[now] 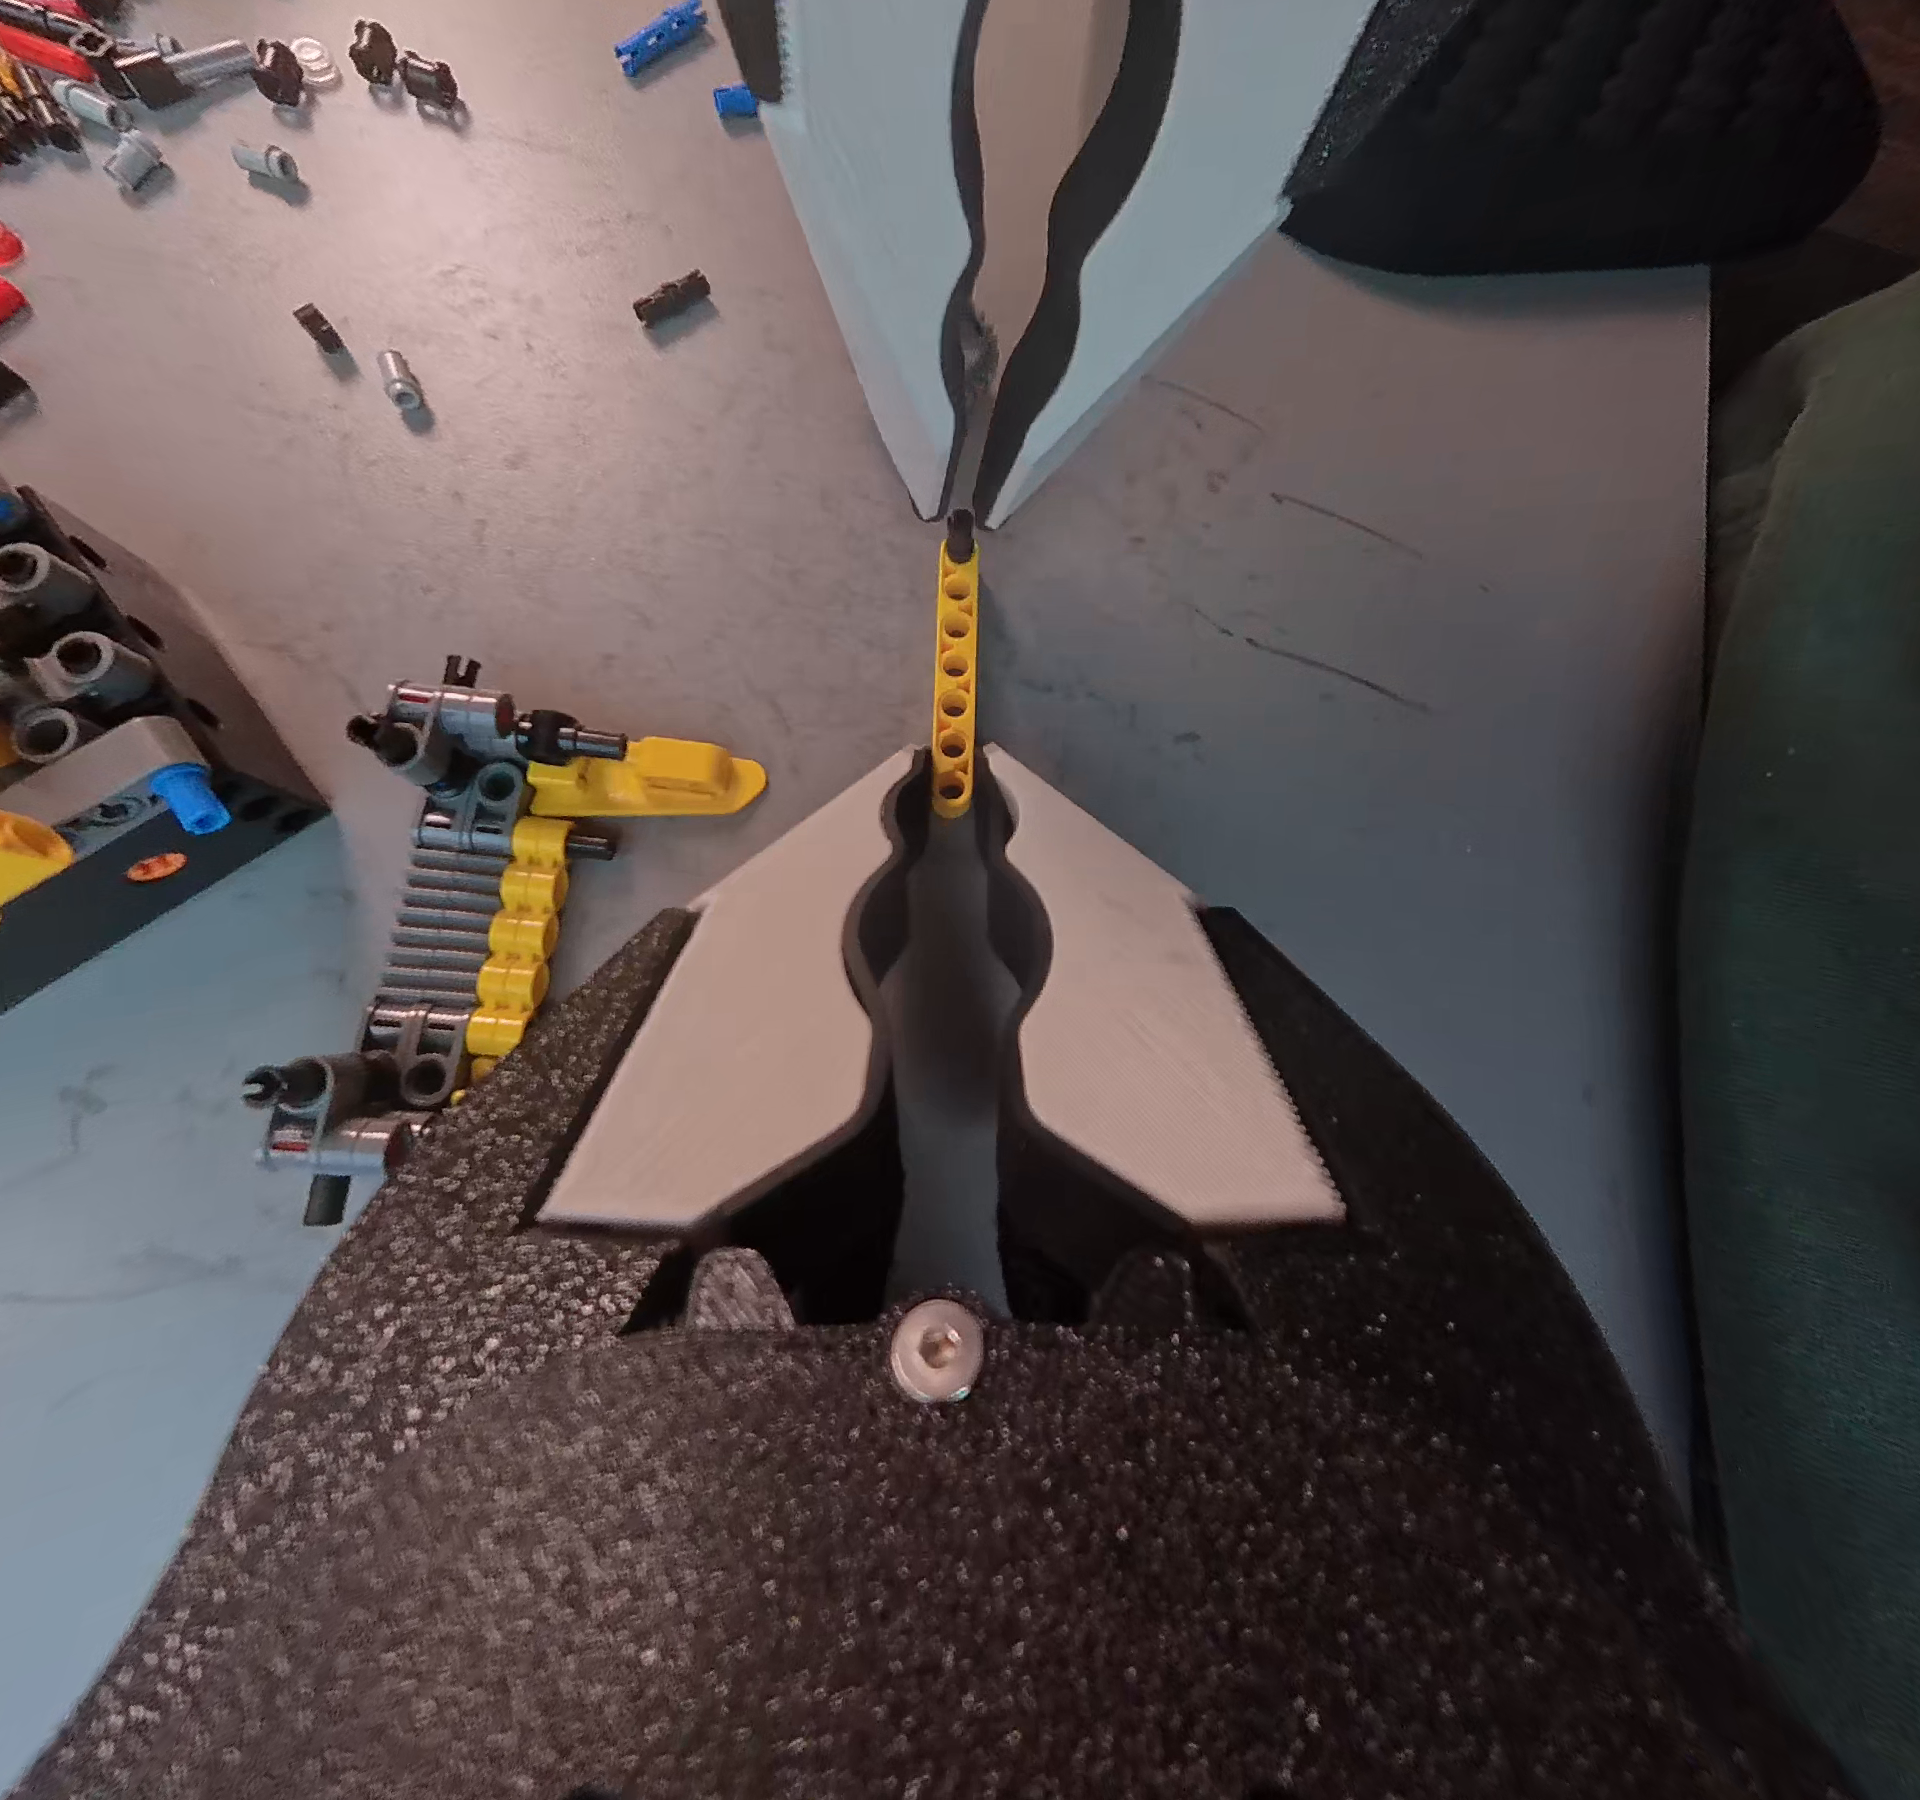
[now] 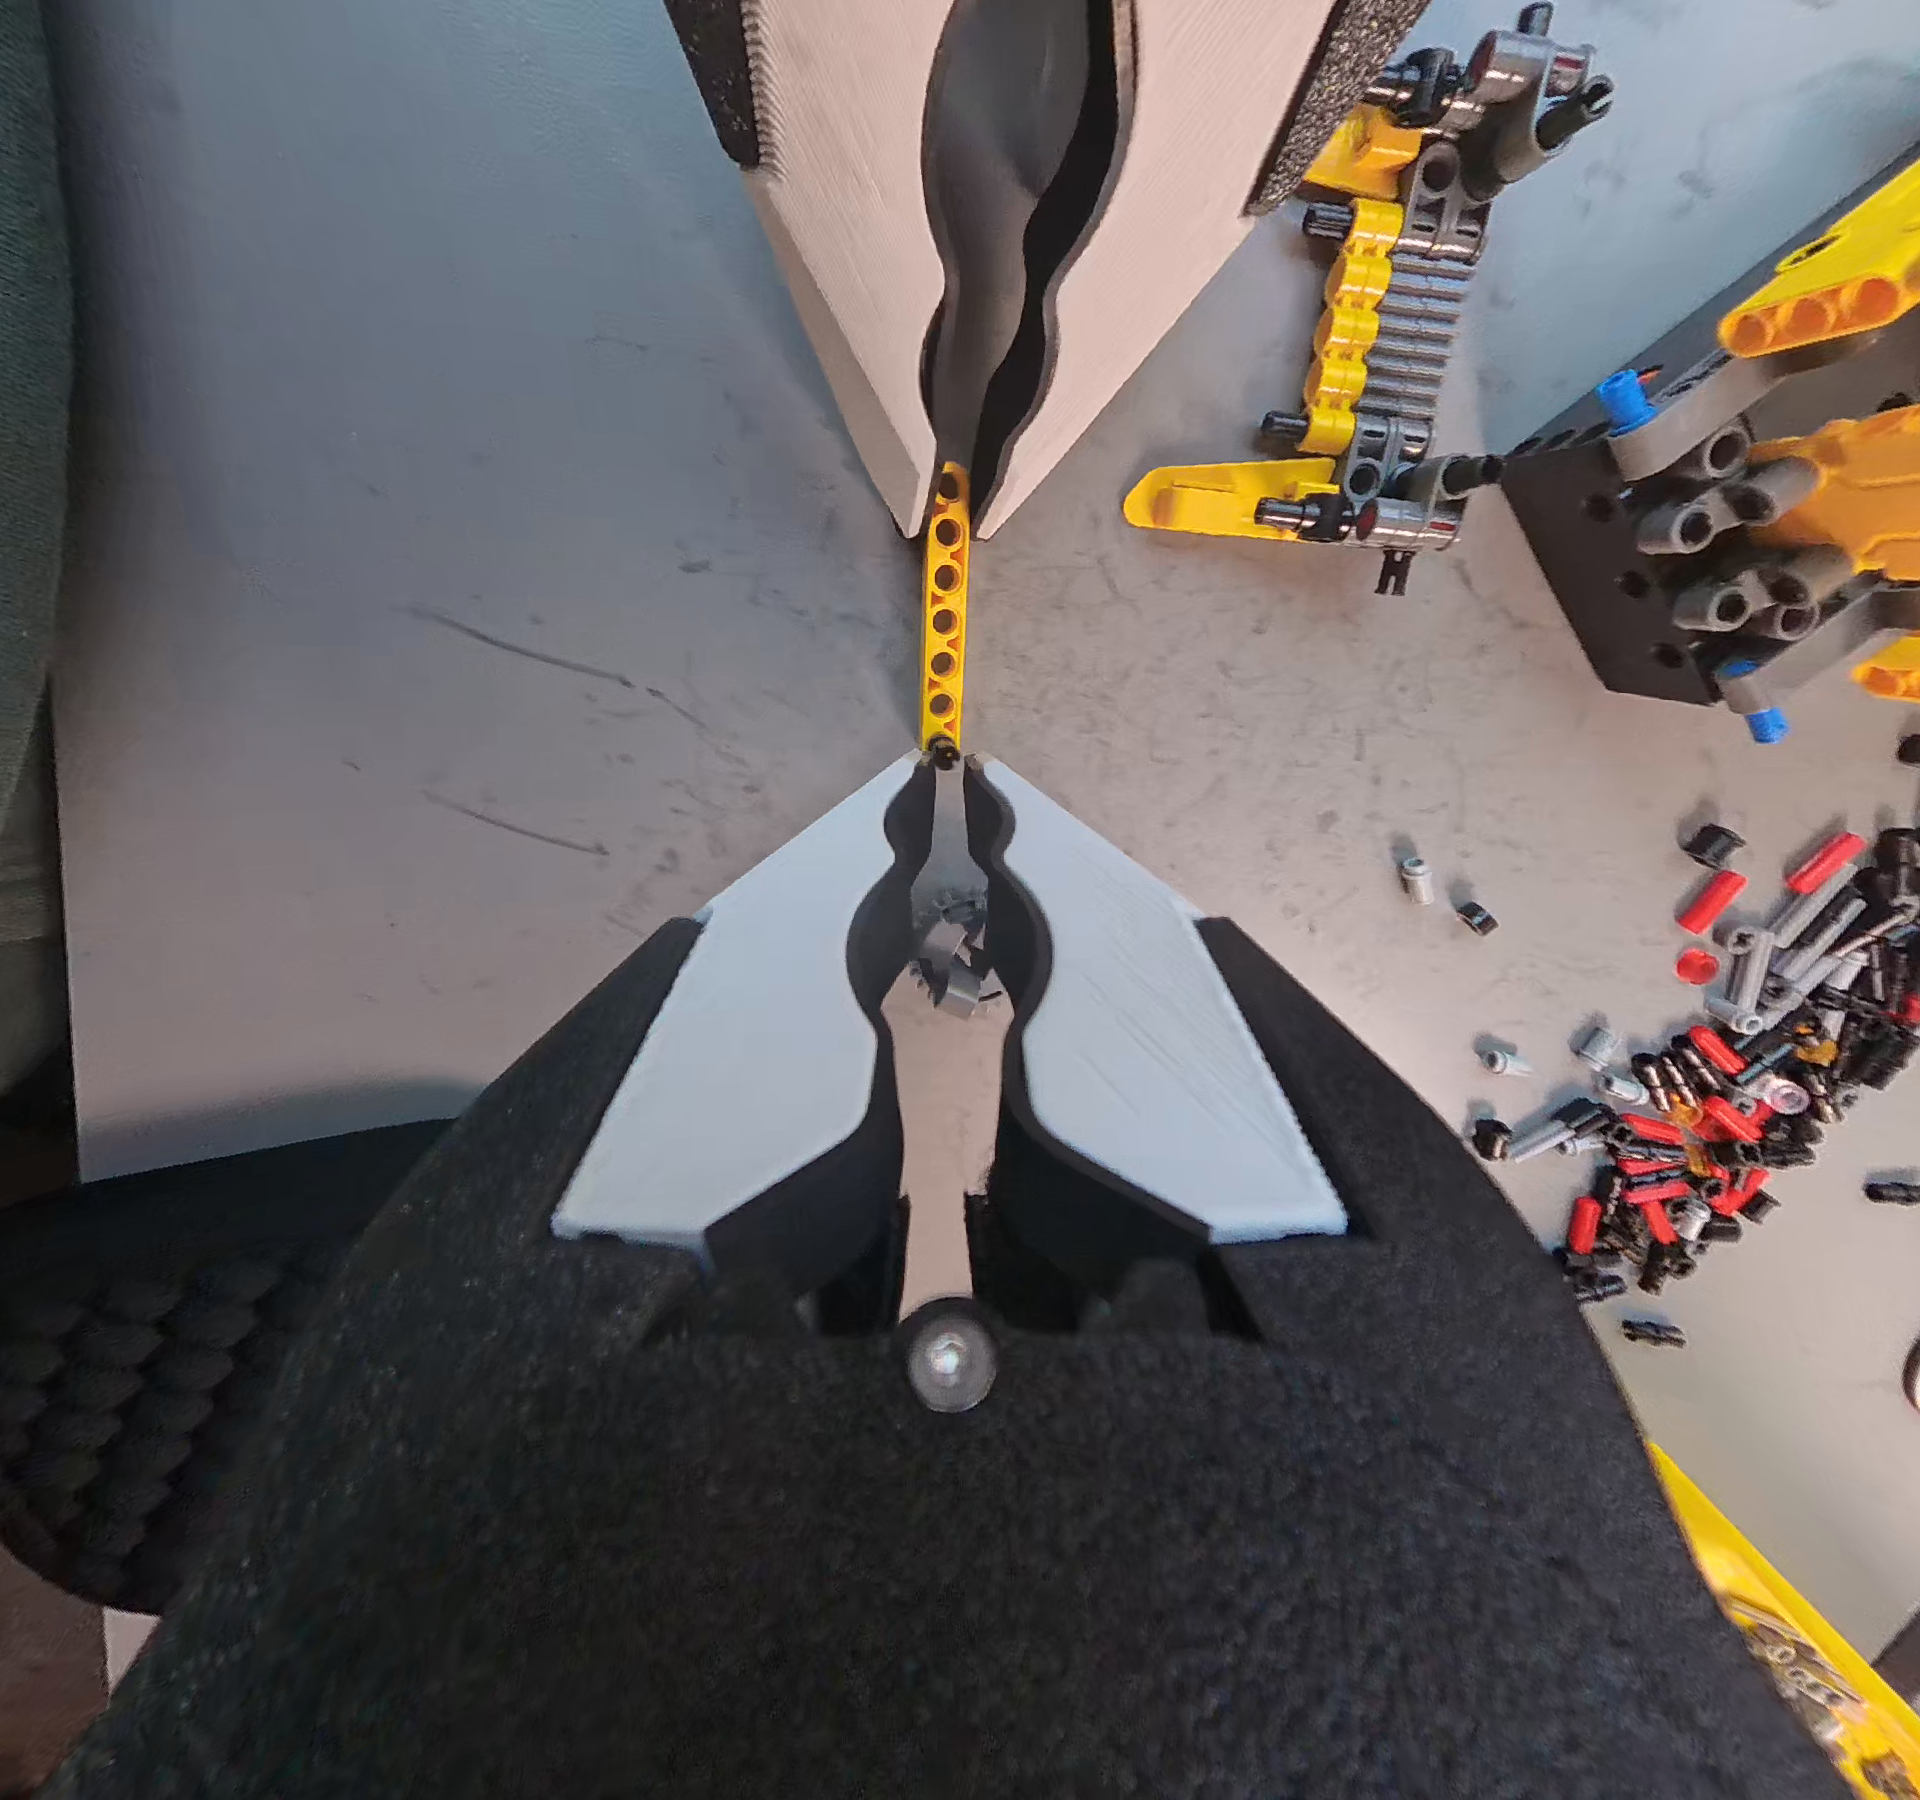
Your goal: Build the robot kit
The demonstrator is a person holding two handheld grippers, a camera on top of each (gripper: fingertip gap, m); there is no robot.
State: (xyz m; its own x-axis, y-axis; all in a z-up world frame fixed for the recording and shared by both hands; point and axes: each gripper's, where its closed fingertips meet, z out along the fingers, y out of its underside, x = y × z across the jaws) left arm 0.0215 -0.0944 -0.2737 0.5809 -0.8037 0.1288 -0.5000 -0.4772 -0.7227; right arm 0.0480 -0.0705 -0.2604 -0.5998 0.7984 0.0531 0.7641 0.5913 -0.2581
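Yellow, stiff plastic beam with a row of holes (image 1: 957,670) hangs above the grey counter (image 1: 1299,607); your left tool (image 1: 954,774) pinches its one end, your right tool (image 2: 943,758) pinches a black pin (image 2: 943,751) at the other; it's light and slick, so grip the flat sides

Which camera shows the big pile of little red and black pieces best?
The right wrist view: the pile of small pieces spreads almost whole over the table at its right edge. The left wrist view catches only a slice of it in the top-left corner.

Left gripper (image 1: 951,774) clamping yellow beam (image 1: 957,675) — right gripper (image 1: 961,516) pinching black pin (image 1: 961,526)
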